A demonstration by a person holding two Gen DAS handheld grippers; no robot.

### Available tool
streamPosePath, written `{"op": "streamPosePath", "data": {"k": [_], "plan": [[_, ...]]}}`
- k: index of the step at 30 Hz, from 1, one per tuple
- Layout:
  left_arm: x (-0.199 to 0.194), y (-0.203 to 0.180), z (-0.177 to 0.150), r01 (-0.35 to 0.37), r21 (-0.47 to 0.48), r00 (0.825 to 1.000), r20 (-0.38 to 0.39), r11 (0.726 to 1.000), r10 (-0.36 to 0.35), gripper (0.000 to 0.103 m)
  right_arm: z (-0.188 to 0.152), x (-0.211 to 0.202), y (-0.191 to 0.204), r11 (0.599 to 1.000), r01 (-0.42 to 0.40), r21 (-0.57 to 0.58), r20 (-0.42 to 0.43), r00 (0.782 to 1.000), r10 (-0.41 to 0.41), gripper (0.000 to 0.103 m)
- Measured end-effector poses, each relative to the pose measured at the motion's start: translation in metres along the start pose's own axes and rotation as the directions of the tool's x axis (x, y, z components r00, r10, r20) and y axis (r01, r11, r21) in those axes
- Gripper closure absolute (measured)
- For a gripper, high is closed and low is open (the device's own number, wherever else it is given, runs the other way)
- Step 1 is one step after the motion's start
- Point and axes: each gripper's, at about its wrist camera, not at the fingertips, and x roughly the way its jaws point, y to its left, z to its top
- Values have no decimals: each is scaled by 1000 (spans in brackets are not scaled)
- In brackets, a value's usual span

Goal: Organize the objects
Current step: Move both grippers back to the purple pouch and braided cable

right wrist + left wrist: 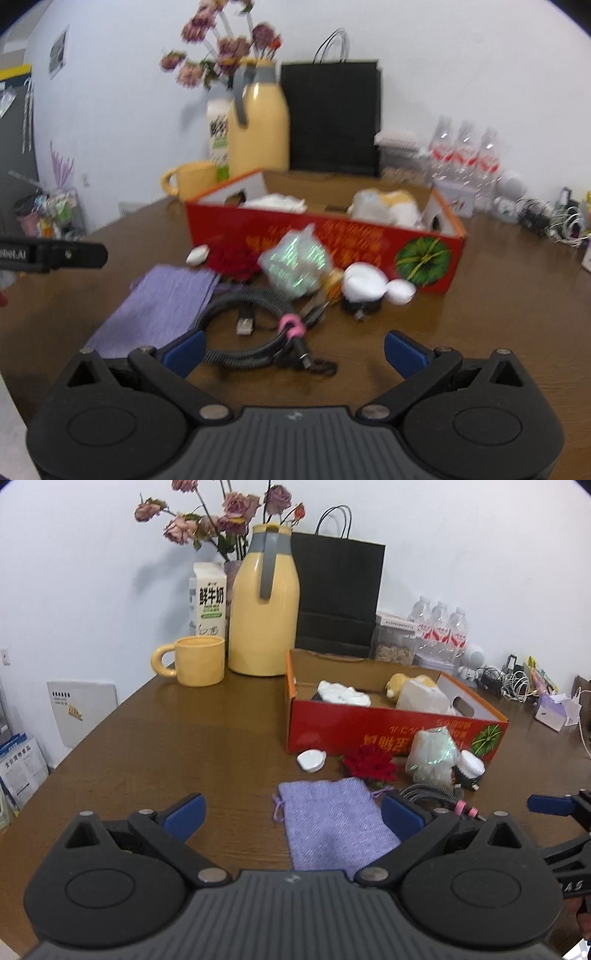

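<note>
On the brown table [155,746], both the left gripper [293,814] and right gripper [294,352] hang wide apart and empty over a lilac pouch [332,823] and coiled cable [255,325], near the red box [369,727]

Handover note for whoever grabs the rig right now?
Left gripper: open, empty, over the purple pouch.
Right gripper: open, empty, over the coiled cable.
Red box already holds white and yellow items.
Still on the table in front of it: pouch, cable, red flower, shiny packet, small white case, white round adapter.
</note>
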Motion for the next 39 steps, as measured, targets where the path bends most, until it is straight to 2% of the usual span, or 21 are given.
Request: {"op": "streamPosePath", "data": {"k": [5,10,13,24,26,30,39], "plan": [[-1,9,-2,-15,-18,1000,-6,1000,14,0,10,23,12,997,-54,-47,-65,997,51,0],[-1,19,-4,-36,-41,999,-15,999,35,0,22,53,17,995,-96,-14,-153,984,93,0],[0,25,-5,-44,-50,999,-22,998,43,0,22,66,19,996,-88,-12,-182,980,85,0],[8,28,-8,-47,-56,998,-46,997,44,0,16,67,16,997,-69,-25,-133,989,65,1],[8,26,-9,-47,-54,998,-49,997,45,0,15,64,18,997,-68,-36,-110,992,64,9],[11,22,-9,-49,-47,997,-57,998,46,0,11,59,20,995,-80,-52,-86,993,76,11],[25,7,-12,-30,-33,994,-105,999,27,0,4,28,14,997,-32,-65,56,998,36,12]]}}
